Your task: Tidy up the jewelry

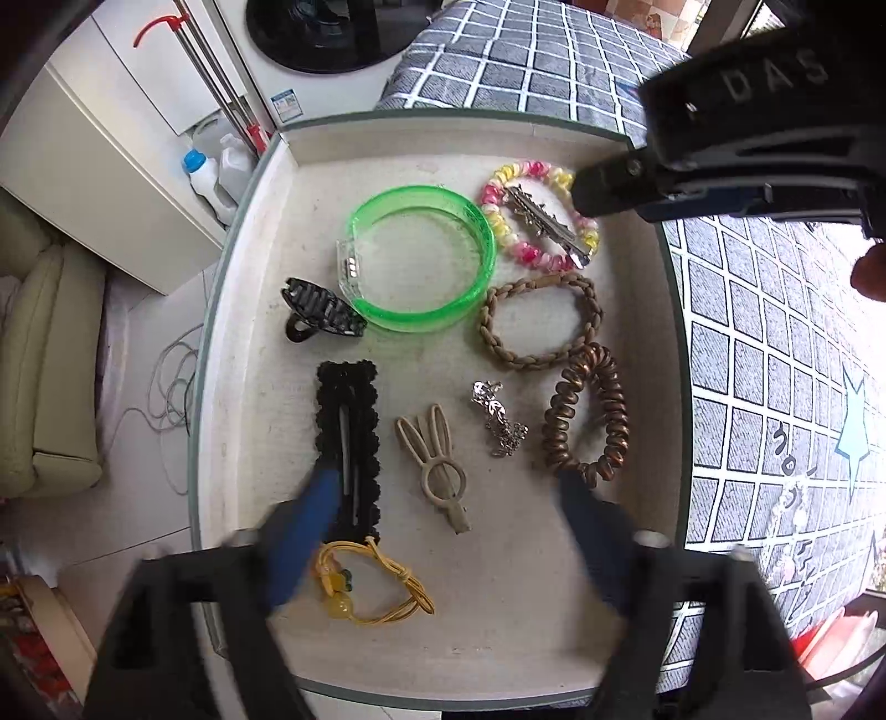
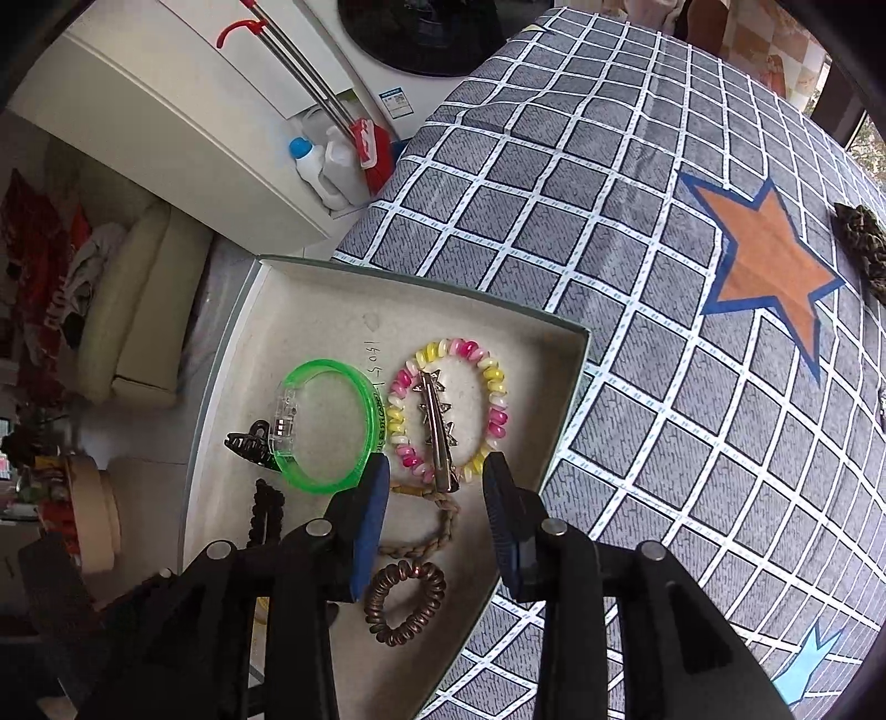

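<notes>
Shallow cream cardboard tray (image 1: 260,232) holds translucent green plastic bangle (image 1: 423,257) at 12 o'clock, pink-and-yellow beaded bracelet (image 2: 447,408) at 1 o'clock. Left gripper (image 1: 448,498) and right gripper (image 2: 434,482) hover above, fingers apart, empty.

A grey checked bedspread (image 2: 581,232) with an orange star (image 2: 769,266) is covering the bed; a white cabinet (image 2: 166,127), washing machine (image 2: 421,33) and cream sofa (image 2: 138,299) are standing beyond.

Motion-blurred left tool (image 1: 448,498) fingers (image 1: 310,526)
</notes>
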A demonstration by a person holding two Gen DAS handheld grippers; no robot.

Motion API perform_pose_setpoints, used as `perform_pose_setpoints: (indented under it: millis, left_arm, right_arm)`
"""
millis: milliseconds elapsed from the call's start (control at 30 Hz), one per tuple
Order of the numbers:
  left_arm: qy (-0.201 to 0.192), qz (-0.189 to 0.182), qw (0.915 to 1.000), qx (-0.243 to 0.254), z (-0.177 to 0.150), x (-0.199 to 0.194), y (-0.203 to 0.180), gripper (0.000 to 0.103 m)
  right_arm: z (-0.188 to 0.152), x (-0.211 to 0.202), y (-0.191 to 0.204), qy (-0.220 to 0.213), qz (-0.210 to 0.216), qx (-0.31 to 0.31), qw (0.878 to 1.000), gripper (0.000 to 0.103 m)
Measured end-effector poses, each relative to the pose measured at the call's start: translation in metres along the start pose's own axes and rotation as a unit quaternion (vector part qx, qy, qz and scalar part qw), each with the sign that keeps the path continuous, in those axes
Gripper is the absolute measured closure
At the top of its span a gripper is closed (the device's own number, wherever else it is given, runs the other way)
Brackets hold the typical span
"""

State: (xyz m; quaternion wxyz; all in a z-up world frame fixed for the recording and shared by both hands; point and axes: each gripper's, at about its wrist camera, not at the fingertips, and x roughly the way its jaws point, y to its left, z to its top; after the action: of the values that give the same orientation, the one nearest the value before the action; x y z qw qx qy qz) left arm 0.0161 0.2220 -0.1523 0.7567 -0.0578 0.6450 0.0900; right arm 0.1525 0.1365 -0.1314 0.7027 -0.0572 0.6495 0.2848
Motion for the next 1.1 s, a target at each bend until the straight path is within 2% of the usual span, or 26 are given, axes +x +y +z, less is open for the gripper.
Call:
perform_pose_setpoints:
  millis: [400,567,833,933,1033,1100]
  left_arm:
    - [0.003,-0.002,1.0,0.006,-0.002,-0.021,0.001,0.002]
    - [0.008,0.008,0.9999,-0.001,-0.005,-0.031,0.01,0.0]
    - [-0.014,0.039,0.9991,-0.007,-0.009,-0.055,0.016,0.0]
    - [-0.02,0.04,0.9989,-0.017,-0.009,-0.067,0.021,0.0]
    - [-0.022,0.035,0.9989,-0.02,-0.01,-0.08,0.025,0.0]
    - [-0.027,0.035,0.9988,-0.021,-0.011,-0.09,0.026,0.0]
  right_arm:
    - [-0.035,-0.026,-0.032,0.025,-0.023,0.036,0.999,0.064]
    - [-0.054,-0.036,-0.028,0.04,-0.03,0.03,0.998,0.048]
    - [-0.07,-0.06,-0.007,0.041,-0.051,-0.001,0.998,0.024]
    - [-0.071,-0.072,0.003,0.032,-0.067,-0.017,0.997,0.023]
    - [-0.073,-0.088,0.011,0.018,-0.08,-0.03,0.996,0.015]
    - [-0.075,-0.098,0.015,0.009,-0.089,-0.039,0.995,0.015]
